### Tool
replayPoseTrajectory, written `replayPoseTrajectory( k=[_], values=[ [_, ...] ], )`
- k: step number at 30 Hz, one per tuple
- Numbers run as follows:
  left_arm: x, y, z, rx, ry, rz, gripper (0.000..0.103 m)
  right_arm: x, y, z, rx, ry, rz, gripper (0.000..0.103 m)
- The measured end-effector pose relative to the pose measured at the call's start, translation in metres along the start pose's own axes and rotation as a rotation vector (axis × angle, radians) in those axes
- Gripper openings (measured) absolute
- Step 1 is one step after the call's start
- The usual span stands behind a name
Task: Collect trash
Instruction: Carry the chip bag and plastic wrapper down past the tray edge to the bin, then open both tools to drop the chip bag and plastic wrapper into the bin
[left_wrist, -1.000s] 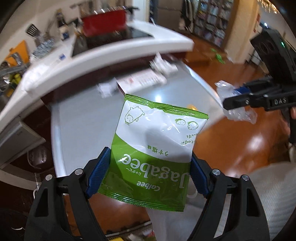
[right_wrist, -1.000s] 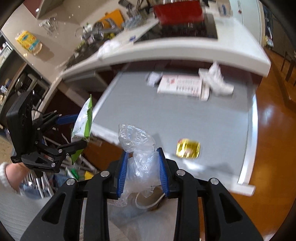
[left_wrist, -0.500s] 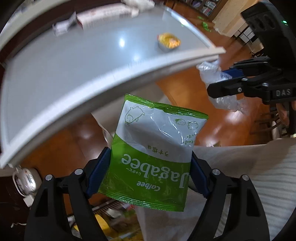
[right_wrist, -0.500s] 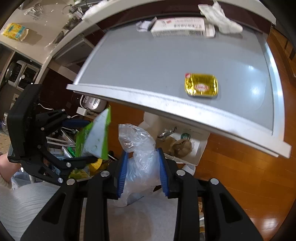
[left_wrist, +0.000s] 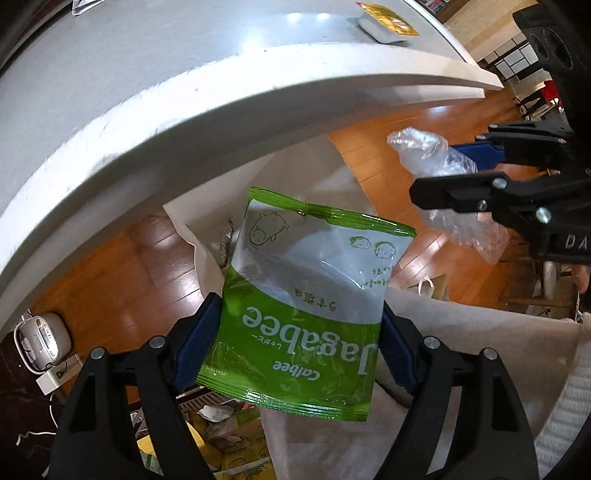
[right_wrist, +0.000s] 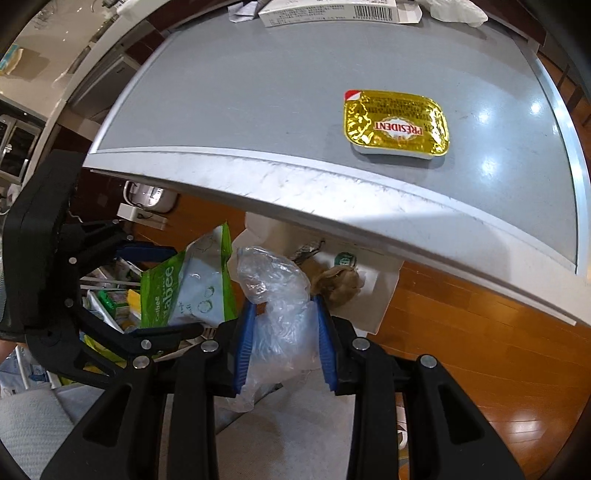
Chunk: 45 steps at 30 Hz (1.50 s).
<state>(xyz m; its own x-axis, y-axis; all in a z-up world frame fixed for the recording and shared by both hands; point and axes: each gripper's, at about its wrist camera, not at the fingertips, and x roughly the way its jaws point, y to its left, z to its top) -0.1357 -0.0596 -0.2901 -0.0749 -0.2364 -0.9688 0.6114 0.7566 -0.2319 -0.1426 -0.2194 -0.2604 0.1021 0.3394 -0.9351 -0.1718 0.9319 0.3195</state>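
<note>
My left gripper (left_wrist: 299, 354) is shut on a green and white Jagabee snack bag (left_wrist: 306, 306), held off the near edge of the grey table (left_wrist: 147, 66). My right gripper (right_wrist: 284, 343) is shut on a crumpled clear plastic wrap (right_wrist: 277, 295). Both are held below table height, over a white paper bag (right_wrist: 373, 299) on the floor with brown crumpled trash (right_wrist: 340, 284) inside. The right gripper and its plastic wrap (left_wrist: 443, 177) show at the right of the left wrist view. The left gripper and snack bag (right_wrist: 184, 291) show at the left of the right wrist view.
A gold President butter pack (right_wrist: 397, 125) lies on the table near its front edge. A white barcode box (right_wrist: 332, 9) and crumpled tissue (right_wrist: 458, 9) lie at the far edge. An open container of yellow and green packs (left_wrist: 229, 443) and a small white appliance (left_wrist: 40, 339) sit on the wooden floor.
Both grippers have come down and back from above the table to below its near edge, over the white bag on the floor. Each still holds its item.
</note>
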Motion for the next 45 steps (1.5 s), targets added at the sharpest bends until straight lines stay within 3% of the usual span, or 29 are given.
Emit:
replayPoseTrajectory(
  k=[10,14,15,30,34,38,40,45],
  values=[
    [-0.008,0.003,0.002,-0.036,-0.032,0.02,0.081,0.001,-0.001,0.001,0.016,-0.003,-0.023,0.032],
    [-0.011,0.005,0.001,-0.057,-0.036,0.018,0.083,-0.001,-0.003,-0.001,0.028,-0.006,-0.034,0.058],
    [-0.011,0.007,-0.001,-0.065,-0.035,0.015,0.083,0.0,-0.002,0.0,0.03,-0.004,-0.029,0.059],
    [-0.011,0.023,0.002,-0.161,0.008,-0.045,0.084,-0.026,0.001,-0.008,0.004,-0.004,-0.017,0.059],
    [-0.015,0.02,0.002,-0.144,-0.011,-0.015,0.087,-0.037,0.006,-0.007,-0.012,-0.022,-0.014,0.059],
    [-0.021,0.019,0.005,-0.183,-0.035,-0.056,0.095,-0.04,0.006,-0.004,-0.018,-0.03,-0.009,0.059],
    [-0.025,0.022,0.006,-0.217,-0.039,-0.084,0.095,-0.039,0.008,-0.003,-0.023,-0.028,-0.005,0.059],
    [-0.036,0.022,0.007,-0.21,-0.049,-0.061,0.095,-0.045,0.006,-0.004,-0.038,-0.027,-0.001,0.059]
  ],
)
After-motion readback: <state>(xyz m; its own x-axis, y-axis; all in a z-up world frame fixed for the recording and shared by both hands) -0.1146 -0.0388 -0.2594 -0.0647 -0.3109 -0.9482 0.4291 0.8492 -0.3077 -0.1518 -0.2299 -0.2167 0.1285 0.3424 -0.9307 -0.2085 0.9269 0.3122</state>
